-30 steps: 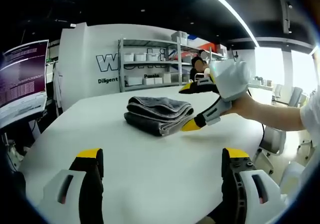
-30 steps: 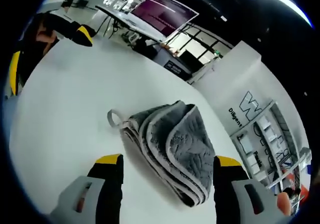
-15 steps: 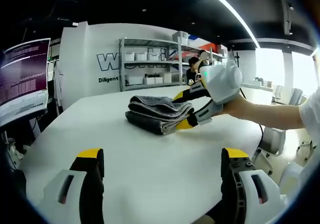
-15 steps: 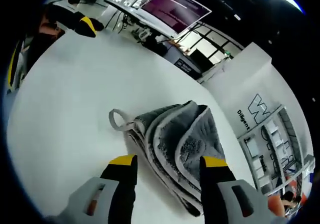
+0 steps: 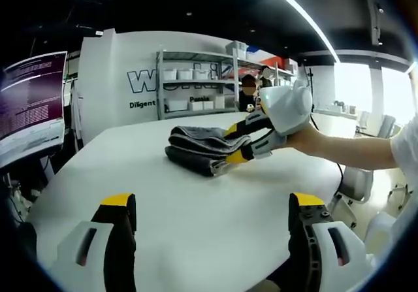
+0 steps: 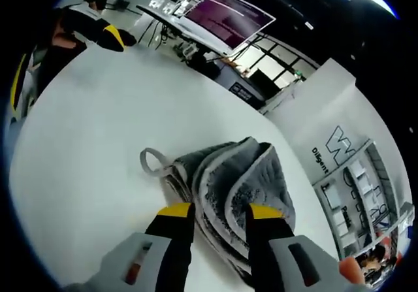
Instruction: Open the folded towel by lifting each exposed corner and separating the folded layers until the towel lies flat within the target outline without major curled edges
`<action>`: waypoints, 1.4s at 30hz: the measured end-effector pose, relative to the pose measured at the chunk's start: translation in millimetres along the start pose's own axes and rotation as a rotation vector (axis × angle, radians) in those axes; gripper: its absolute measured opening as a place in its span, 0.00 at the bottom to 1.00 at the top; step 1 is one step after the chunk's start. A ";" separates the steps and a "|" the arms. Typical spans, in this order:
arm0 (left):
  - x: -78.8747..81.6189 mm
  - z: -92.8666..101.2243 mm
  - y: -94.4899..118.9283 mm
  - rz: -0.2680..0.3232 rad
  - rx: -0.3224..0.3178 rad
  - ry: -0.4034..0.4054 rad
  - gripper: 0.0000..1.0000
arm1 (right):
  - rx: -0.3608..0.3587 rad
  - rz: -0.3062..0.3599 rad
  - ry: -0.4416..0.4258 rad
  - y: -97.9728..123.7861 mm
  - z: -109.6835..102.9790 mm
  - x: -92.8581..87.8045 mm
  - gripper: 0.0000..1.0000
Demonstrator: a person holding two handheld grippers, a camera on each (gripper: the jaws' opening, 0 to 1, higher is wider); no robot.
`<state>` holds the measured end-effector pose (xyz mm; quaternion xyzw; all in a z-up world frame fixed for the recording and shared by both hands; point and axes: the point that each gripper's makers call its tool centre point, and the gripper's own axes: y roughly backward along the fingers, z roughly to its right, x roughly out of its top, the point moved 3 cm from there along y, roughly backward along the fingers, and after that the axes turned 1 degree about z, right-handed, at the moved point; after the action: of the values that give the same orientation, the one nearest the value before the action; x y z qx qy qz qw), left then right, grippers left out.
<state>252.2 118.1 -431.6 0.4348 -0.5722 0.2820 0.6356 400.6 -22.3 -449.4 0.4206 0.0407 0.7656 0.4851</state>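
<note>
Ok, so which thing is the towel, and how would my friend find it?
Look at the big white table first. Near its middle sits a folded grey towel with pale edging, its layers stacked. It is the one soft thing there, with a little hanging loop at one corner and the right gripper closing on its edge.

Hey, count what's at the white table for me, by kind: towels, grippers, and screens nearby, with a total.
Folded grey towel: 1
Grippers: 2, the left gripper open and back from the towel, and the right gripper closing its fingers on the towel's folded layers
Screens with magenta text: 1, the monitor beside the table
Total: 4
</note>
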 end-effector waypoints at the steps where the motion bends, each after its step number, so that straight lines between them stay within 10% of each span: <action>1: 0.4 0.5 0.4 0.000 -0.001 0.000 0.96 | 0.004 0.002 -0.006 -0.1 0.4 -0.4 0.23; 10: 5.3 1.0 0.8 0.003 0.004 -0.003 0.95 | 0.034 0.046 -0.113 3.6 7.1 -2.4 0.04; 42: 8.2 4.6 -1.0 -0.010 -0.007 -0.024 0.94 | -0.066 0.337 -0.622 32.8 72.5 -10.0 0.02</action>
<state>252.4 112.5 -424.0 0.4391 -0.5785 0.2715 0.6315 428.7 -72.4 -393.4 0.6185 -0.2036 0.6711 0.3544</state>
